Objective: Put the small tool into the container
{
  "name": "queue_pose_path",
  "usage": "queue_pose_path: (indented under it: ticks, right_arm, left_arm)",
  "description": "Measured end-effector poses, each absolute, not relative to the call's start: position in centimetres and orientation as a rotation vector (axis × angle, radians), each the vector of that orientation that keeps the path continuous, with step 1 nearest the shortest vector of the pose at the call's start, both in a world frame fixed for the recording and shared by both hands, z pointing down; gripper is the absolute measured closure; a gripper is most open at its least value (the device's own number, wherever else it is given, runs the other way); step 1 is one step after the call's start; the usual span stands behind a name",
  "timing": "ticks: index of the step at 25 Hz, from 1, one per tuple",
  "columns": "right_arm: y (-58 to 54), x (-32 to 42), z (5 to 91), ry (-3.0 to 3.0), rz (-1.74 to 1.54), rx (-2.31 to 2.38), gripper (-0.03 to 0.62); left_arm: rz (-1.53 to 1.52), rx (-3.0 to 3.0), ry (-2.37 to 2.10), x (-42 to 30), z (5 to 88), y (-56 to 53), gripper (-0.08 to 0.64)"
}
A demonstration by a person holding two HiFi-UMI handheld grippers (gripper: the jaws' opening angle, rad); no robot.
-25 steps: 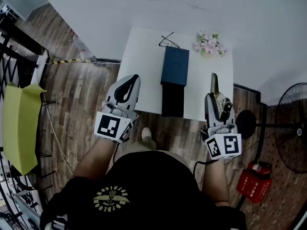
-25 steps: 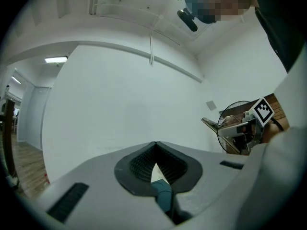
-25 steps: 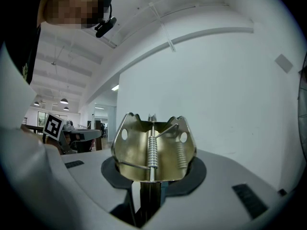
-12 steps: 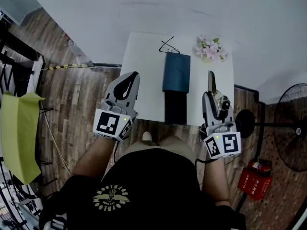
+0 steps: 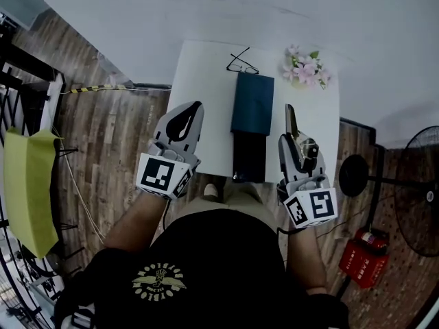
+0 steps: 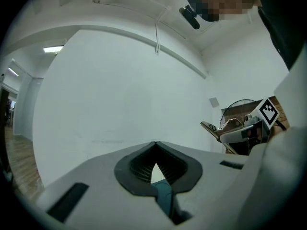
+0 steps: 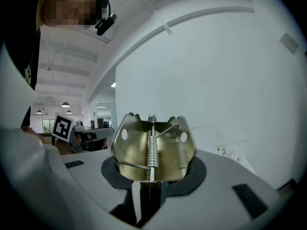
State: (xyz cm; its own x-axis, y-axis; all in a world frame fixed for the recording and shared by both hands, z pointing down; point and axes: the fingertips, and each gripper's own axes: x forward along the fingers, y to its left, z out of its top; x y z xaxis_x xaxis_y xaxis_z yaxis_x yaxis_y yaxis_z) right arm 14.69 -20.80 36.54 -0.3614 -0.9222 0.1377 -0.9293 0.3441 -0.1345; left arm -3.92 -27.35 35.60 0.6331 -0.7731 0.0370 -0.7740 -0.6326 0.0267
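Note:
The small tool [image 5: 291, 120] is a brass-coloured metal clip with springs, and my right gripper [image 5: 299, 144] is shut on it. It sticks out past the jaws over the right part of the white table [image 5: 202, 81]. In the right gripper view the tool [image 7: 153, 147] fills the middle, clamped upright between the jaws of that gripper [image 7: 151, 178]. The container [image 5: 252, 104] is a long dark teal box with a black section [image 5: 249, 157] at its near end; it lies just left of the tool. My left gripper [image 5: 197, 105] hangs shut and empty over the table's left edge.
Black-rimmed glasses [image 5: 241, 64] lie at the table's far edge, with a small bunch of pink flowers [image 5: 306, 68] at the far right corner. A floor fan [image 5: 418, 197] and a red extinguisher [image 5: 361, 253] stand to the right. A yellow-green sheet [image 5: 27, 184] hangs at the left.
My right gripper has carried the tool leftward and a little forward, closer to the box. The left gripper has hardly moved.

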Motion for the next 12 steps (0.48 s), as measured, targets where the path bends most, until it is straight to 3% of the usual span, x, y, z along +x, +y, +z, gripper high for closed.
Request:
queue_pose_path:
  ticks: [12]
  right_arm:
    - [-22.1, 14.6, 42.1, -2.537, 0.47, 1.669, 0.471]
  left_arm:
    - [0.11, 2.784, -1.26, -0.3, 39.8, -28.3, 0.554]
